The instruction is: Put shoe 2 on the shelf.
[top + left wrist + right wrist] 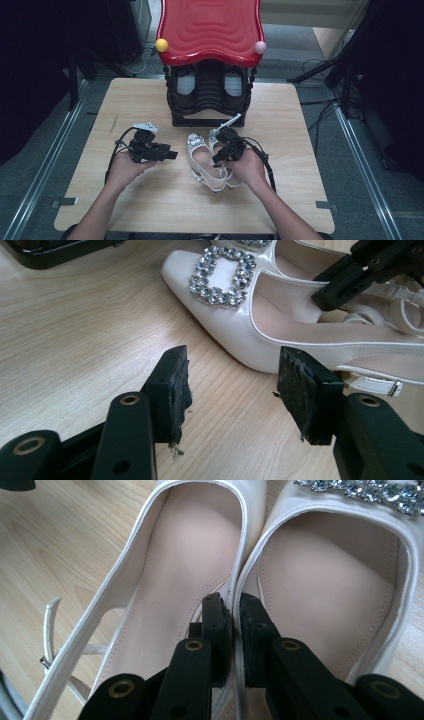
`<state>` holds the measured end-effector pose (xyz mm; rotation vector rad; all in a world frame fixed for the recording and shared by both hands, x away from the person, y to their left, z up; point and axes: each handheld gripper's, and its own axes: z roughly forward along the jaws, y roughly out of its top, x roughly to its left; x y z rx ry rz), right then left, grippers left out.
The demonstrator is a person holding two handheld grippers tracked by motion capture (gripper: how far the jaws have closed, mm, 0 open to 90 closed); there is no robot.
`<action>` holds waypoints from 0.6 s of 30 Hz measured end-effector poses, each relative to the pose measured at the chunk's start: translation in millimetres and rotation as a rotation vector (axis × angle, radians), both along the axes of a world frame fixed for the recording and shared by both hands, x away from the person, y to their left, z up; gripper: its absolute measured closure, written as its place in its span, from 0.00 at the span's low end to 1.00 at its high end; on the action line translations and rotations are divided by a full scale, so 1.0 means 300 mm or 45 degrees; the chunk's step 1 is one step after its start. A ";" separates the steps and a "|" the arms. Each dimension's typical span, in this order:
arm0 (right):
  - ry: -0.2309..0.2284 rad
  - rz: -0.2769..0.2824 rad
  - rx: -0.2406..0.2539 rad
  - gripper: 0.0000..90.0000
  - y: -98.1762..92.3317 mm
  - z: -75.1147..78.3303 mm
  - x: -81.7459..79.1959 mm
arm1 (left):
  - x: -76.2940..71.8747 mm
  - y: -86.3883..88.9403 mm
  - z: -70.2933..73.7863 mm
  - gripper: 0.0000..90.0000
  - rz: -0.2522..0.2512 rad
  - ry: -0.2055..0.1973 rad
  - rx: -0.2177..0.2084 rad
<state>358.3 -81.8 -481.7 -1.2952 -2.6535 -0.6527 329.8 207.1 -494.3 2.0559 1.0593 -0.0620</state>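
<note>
Currently left gripper (172, 154) sits on the table (150, 200) with jaws apart, nothing between them, aimed at the near shoe's toe. Centre: pair of white shoes (202, 165) lies side by side on the wood, just in front of the shoe rack (210, 95). Right gripper (216, 161) is pinched over the two touching inner walls, one pad inside each shoe. Judgement: pair grabbed, not lifted yet; move to rack remains.

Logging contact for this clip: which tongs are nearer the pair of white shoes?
Right. The right tongs pinch the shoes' two inner edges together; the left tongs stand open beside them, not touching.
</note>
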 end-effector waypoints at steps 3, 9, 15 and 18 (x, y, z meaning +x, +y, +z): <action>0.021 -0.001 0.022 0.95 -0.010 0.005 0.008 | 0.000 0.006 0.001 0.51 0.002 -0.004 -0.001; 0.011 0.058 0.041 0.95 -0.026 0.026 0.014 | 0.000 0.025 0.008 0.50 0.024 -0.026 0.015; 0.015 0.139 0.061 0.95 -0.032 0.064 0.019 | -0.004 0.046 0.011 0.49 0.048 -0.029 0.006; -0.004 0.193 0.058 0.95 -0.023 0.097 0.019 | -0.009 0.060 0.013 0.49 0.064 -0.031 -0.004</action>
